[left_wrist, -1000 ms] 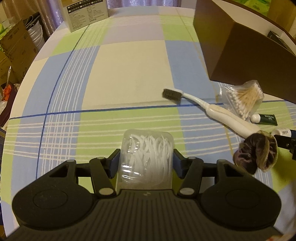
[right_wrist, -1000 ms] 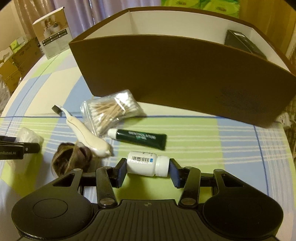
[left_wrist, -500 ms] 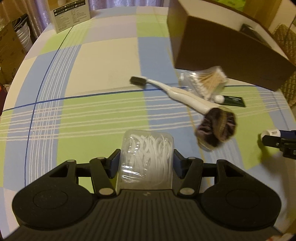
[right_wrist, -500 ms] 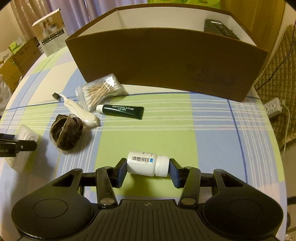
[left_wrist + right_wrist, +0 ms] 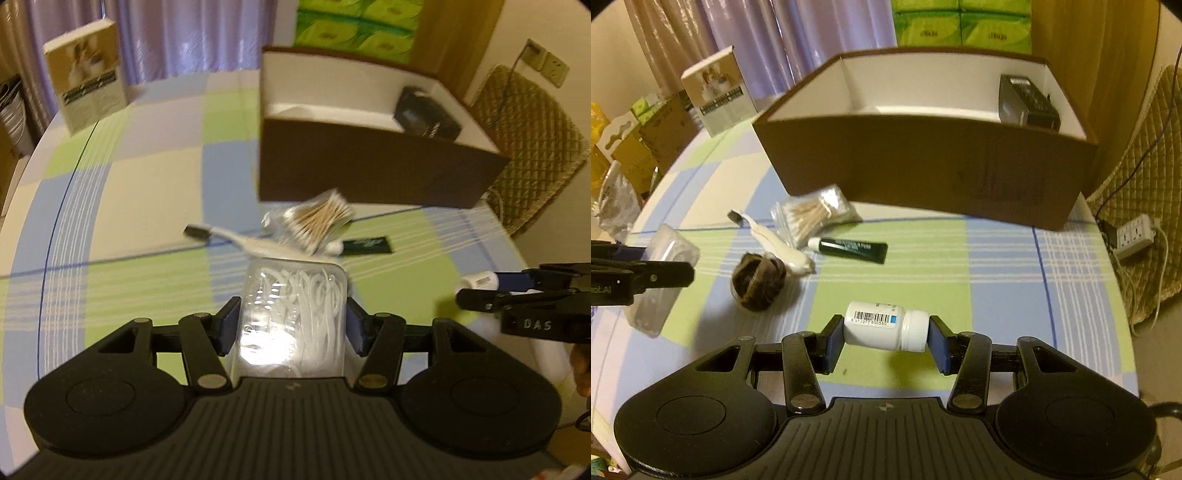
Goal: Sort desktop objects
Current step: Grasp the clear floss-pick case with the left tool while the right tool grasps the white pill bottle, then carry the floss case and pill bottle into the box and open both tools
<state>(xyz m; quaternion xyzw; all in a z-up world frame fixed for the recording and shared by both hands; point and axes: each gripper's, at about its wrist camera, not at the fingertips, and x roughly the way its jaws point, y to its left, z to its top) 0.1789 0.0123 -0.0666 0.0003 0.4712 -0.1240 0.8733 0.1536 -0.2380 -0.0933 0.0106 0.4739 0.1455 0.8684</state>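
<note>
My left gripper point(image 5: 293, 325) is shut on a clear box of white floss picks point(image 5: 293, 314), held above the checked tablecloth. My right gripper point(image 5: 886, 338) is shut on a white pill bottle point(image 5: 884, 325), lying sideways between the pads and lifted off the table. A brown box point(image 5: 923, 162) with a white inside stands behind, holding a dark item point(image 5: 1027, 99) in its right corner. On the cloth lie a bag of cotton swabs point(image 5: 812, 214), a white toothbrush point(image 5: 772, 243), a green tube point(image 5: 853, 249) and a brown scrunchie point(image 5: 757, 280). The left gripper with the floss box point(image 5: 661, 273) shows at the left edge.
A printed carton point(image 5: 720, 96) stands at the back left of the table. Green tissue packs point(image 5: 960, 22) sit behind the brown box. A woven chair point(image 5: 528, 147) and a power strip point(image 5: 1134, 236) are off the table's right edge. Cardboard boxes point(image 5: 639, 136) stand at the left.
Both grippers have risen with their loads and tilted up, so the brown box's inside now shows. The left gripper has swung right toward the box.
</note>
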